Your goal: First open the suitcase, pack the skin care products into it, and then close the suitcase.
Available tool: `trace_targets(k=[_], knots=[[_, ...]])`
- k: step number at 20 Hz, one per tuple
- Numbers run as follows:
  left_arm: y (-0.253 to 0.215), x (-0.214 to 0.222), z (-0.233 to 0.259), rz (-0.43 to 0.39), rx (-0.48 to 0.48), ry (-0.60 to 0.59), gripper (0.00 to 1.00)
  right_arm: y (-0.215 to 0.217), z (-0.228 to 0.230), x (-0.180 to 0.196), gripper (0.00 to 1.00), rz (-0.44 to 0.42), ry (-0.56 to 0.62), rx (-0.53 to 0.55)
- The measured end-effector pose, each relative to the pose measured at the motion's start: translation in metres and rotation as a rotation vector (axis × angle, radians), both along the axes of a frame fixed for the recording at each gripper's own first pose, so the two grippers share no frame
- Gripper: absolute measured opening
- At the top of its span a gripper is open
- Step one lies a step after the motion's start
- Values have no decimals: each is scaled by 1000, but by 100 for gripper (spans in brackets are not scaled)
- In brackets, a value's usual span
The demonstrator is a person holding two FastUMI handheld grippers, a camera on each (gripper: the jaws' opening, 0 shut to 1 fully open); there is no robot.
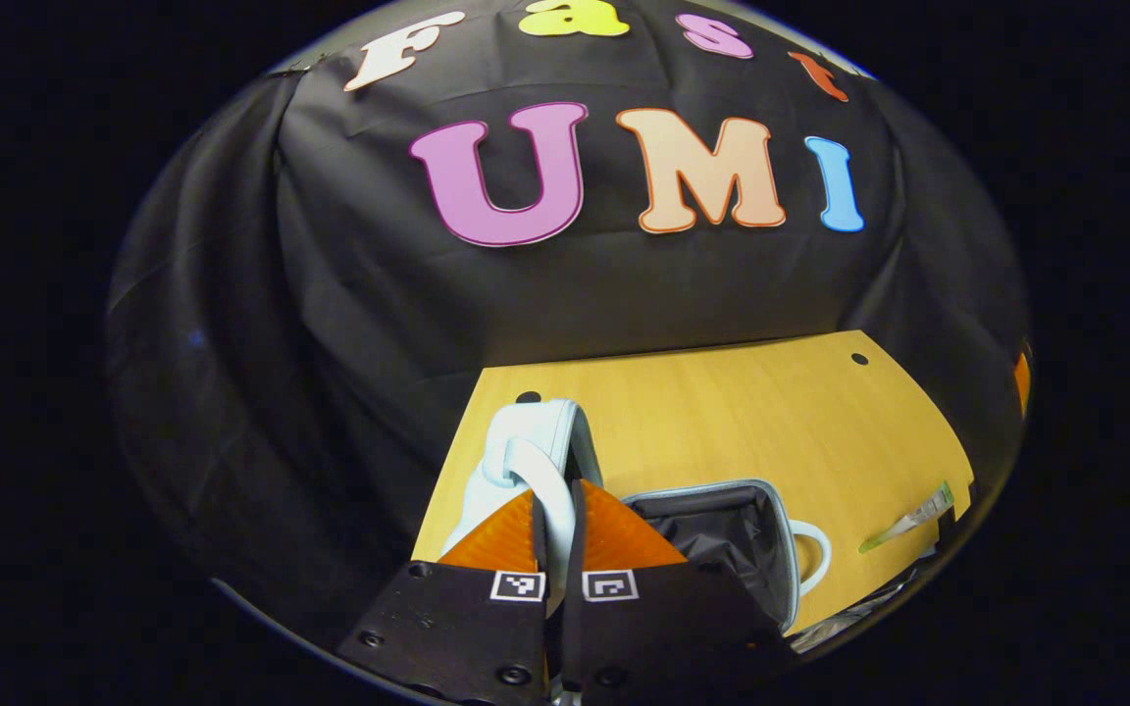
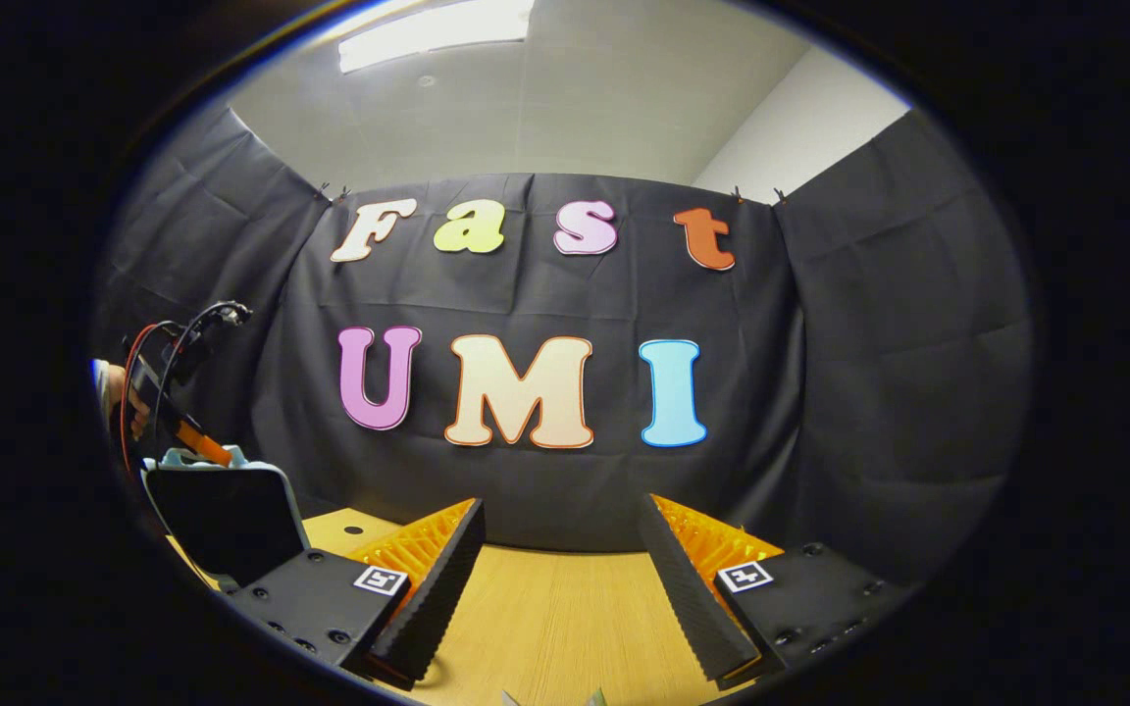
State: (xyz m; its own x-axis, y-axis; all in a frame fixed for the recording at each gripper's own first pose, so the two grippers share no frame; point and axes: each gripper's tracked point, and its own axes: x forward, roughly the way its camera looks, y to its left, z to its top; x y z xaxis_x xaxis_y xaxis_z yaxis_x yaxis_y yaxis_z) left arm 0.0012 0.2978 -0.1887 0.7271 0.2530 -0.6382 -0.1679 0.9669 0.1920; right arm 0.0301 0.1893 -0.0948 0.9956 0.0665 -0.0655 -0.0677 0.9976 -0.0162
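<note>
2 fingers of the left hand-held gripper (image 1: 557,510) stand close together at the bottom of the left gripper view, clenched on the pale blue lid edge of the small light-blue hard-shell suitcase (image 1: 722,534). The lid (image 1: 536,446) rises upright between the fingers, its curved handle strap just above the fingertips. To the right of the fingers the suitcase's open half lies on the yellow wood-grain surface (image 1: 722,422), showing a dark fabric lining inside a pale zip rim, with a pale loop handle at its right side. Farther right, near the surface's edge, lies 1 slim skin care tube (image 1: 908,518) with a green cap, well apart from the suitcase. 2 small dark holes mark the surface, 1 behind the lid and 1 near the far right corner. Black cloth hangs behind the surface.

In the right gripper view, the right hand-held gripper (image 2: 565,579) sits released, its 2 fingers spread wide apart with nothing between them, over the same yellow surface (image 2: 555,608). At the far left the suitcase's lid (image 2: 222,515) stands raised, its dark inner side facing the camera and a pale blue rim around it. The left hand-held gripper (image 2: 202,446) grips the top edge of that lid, red and black cables looping from it, and a person's hand (image 2: 128,402) holds it from behind. Above the black cloth wall a grey ceiling with a bright strip light (image 2: 437,34) shows.
</note>
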Motion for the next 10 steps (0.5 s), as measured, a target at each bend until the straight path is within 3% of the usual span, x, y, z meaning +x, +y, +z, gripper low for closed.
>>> trace_targets(k=[5,10], knots=[[31,-4,-5,49,-49,-16,0,27,-16,-1,98,-18,38,-32],[71,-18,-20,118,-28,1,0,58,-24,-1,98,-10,65,-57]])
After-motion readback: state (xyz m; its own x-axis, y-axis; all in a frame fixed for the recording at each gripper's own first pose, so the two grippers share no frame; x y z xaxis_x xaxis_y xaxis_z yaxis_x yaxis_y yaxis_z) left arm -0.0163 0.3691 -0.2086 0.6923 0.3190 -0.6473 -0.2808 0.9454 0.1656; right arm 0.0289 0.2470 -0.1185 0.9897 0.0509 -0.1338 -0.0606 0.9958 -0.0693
